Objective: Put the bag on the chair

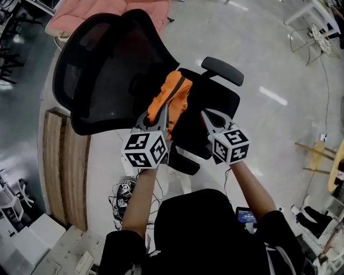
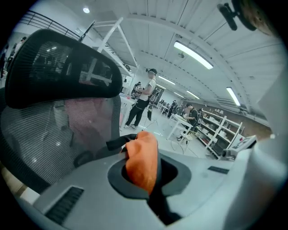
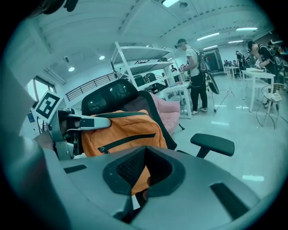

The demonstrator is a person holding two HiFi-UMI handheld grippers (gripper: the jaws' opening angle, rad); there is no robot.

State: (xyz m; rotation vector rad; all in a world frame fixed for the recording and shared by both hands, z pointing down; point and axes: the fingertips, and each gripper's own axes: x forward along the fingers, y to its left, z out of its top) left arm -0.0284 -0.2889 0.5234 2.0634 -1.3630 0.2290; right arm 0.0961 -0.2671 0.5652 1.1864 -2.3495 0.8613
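Observation:
An orange bag point(image 1: 172, 96) with black trim hangs over the seat point(image 1: 217, 99) of a black mesh-backed office chair point(image 1: 102, 70). My left gripper point(image 1: 163, 115) is shut on the bag's near edge; in the left gripper view orange fabric point(image 2: 141, 161) bulges out between the closed jaws of that gripper point(image 2: 146, 179). My right gripper point(image 1: 206, 114) is a little to the right, over the seat. In the right gripper view the bag point(image 3: 121, 134) fills the left, and a fold of it with a white tag sits pinched in the right gripper point(image 3: 135, 188).
The chair's right armrest point(image 1: 222, 70) sticks out beyond the bag. A pink cushion point(image 1: 107, 13) lies behind the chair, a wooden platform point(image 1: 64, 166) to its left, and cables point(image 1: 123, 193) on the floor. People point(image 3: 193, 76) stand by white tables far off.

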